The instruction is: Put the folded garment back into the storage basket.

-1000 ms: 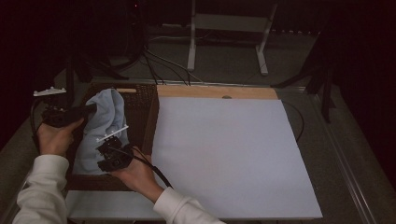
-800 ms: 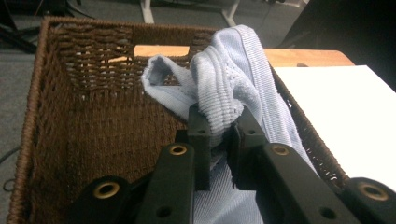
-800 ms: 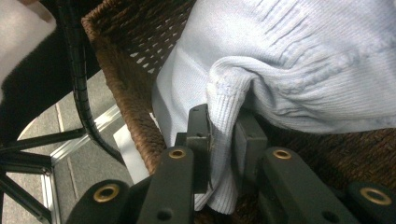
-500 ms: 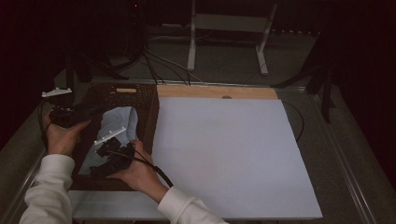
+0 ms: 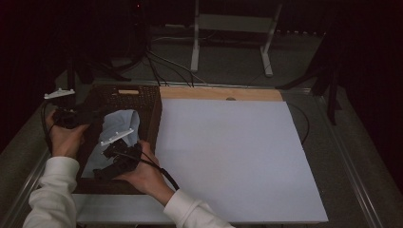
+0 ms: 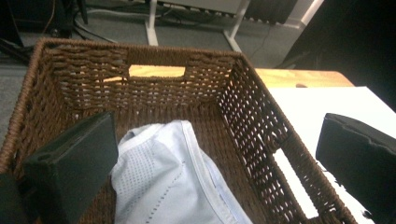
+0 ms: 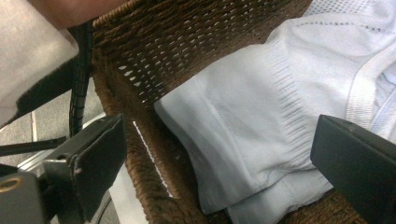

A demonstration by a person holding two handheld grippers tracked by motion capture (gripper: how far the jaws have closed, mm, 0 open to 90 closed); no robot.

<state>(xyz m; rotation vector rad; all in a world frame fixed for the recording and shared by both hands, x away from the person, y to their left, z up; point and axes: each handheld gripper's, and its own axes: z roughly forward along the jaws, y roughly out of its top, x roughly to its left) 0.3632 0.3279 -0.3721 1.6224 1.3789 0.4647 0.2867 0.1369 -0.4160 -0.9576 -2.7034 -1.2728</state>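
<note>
At the left of the high view our left gripper (image 5: 97,110) hangs over the wicker basket (image 5: 153,107), jaws just opened wide with nothing between them. The pale blue garment (image 5: 119,128) lies inside the basket, let go. Just right of it, our right gripper (image 5: 105,167) sits at the basket's lower part, jaws likewise just spread and empty, so we judge the drop made.

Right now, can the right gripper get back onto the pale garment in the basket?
Probably yes. The right gripper hangs open just above the pale garment, which lies loose and uncovered in the wicker basket. The basket's near wall sits beside one jaw and might catch it.
</note>
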